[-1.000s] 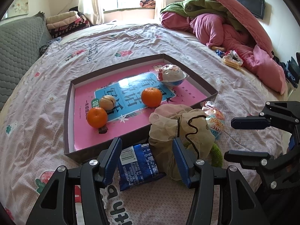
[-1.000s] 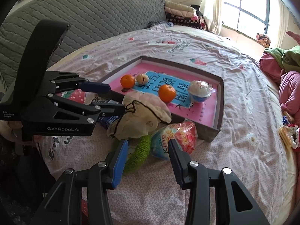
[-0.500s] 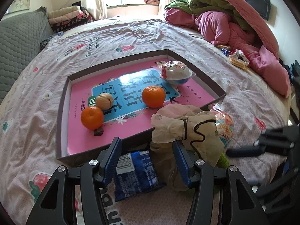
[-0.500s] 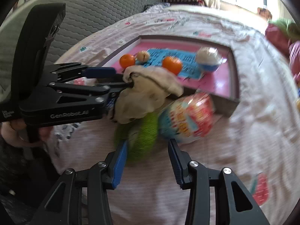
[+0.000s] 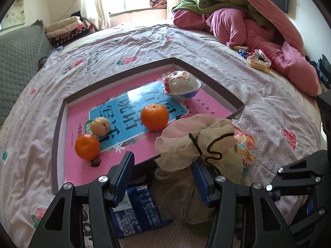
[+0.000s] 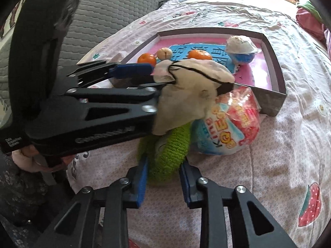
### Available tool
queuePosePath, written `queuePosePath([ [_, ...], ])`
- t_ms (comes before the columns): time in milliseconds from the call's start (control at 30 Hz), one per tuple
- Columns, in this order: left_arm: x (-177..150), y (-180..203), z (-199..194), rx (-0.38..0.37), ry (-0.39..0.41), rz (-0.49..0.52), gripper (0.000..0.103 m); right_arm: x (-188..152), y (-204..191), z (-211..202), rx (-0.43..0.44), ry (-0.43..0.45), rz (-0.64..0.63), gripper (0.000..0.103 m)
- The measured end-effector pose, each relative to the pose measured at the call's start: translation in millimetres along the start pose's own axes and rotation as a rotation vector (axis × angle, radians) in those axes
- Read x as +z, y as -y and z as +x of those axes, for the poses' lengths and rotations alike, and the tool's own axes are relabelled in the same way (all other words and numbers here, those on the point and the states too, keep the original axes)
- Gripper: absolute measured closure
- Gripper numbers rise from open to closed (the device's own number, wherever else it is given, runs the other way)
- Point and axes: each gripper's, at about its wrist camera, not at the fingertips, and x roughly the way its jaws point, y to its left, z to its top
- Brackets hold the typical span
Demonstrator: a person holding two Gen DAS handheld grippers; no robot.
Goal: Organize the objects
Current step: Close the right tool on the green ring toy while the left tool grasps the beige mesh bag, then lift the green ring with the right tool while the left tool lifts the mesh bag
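We read large Chinese characters on blue panel (image 5: 134,111) of pink sheet in tray; other print on snack bag (image 6: 225,128), bedsheet illegible.

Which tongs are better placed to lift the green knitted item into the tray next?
Right. The right tongs have just been closing, with the green knitted item between their pads, while the left tongs stand open by the beige cloth pouch.

My left gripper (image 5: 162,176) angles downward with its blue pads spread apart and gripping nothing, while my right gripper (image 6: 163,180), also tipped down, has just been closing its jaws, pads pressing something between them.
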Motion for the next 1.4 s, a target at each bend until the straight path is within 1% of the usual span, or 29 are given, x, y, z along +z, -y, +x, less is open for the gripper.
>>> queuePosePath([
  [67,2,2,2,-0.012,0.006,0.007,0.046,-1,-3,-3,-0.001,0.002,-0.021,0.077],
  [100,3,2,3,-0.02,0.008,0.001,0.052,-2,-4,-4,-0.005,0.003,-0.029,0.077],
  [133,4,1,4,-0.021,0.012,-0.001,0.062,-3,-5,-4,-0.006,0.003,-0.031,0.078],
  [167,5,1,5,-0.022,0.016,-0.003,0.068,-3,-5,-5,-0.004,0.003,-0.032,0.078],
  [200,7,1,6,-0.025,0.019,-0.006,0.076,-3,-5,-6,0.0,0.006,-0.031,0.079],
  [233,8,0,6,-0.036,0.02,-0.013,0.077,-3,-5,-6,0.003,0.009,-0.031,0.08],
  [300,10,-3,5,-0.066,0.023,-0.034,0.086,-3,-4,-8,0.005,0.014,-0.031,0.082],
  [400,11,-5,2,-0.1,0.028,-0.052,0.092,-2,-4,-11,0.009,0.03,-0.036,0.084],
  [467,11,-8,-1,-0.125,0.037,-0.078,0.093,-1,-5,-14,0.011,0.049,-0.043,0.085],
  [700,15,-22,-19,-0.142,0.092,-0.135,0.093,5,-6,-24,0.021,0.095,-0.06,0.086],
  [900,17,-39,-35,-0.104,0.137,-0.164,0.093,12,-5,-40,0.012,0.161,-0.066,0.086],
  [1100,21,-60,-55,-0.068,0.196,-0.196,0.093,30,-3,-59,0.02,0.25,-0.046,0.086],
  [1200,21,-67,-62,-0.028,0.204,-0.202,0.093,38,-4,-69,0.017,0.295,-0.043,0.086],
  [1233,21,-69,-64,-0.013,0.21,-0.205,0.093,42,-5,-72,0.008,0.312,-0.044,0.085],
  [1333,22,-76,-71,-0.001,0.226,-0.218,0.093,51,-7,-80,-0.044,0.354,-0.059,0.085],
  [1400,22,-80,-76,0.013,0.237,-0.22,0.093,55,-6,-86,-0.062,0.385,-0.061,0.085],
])
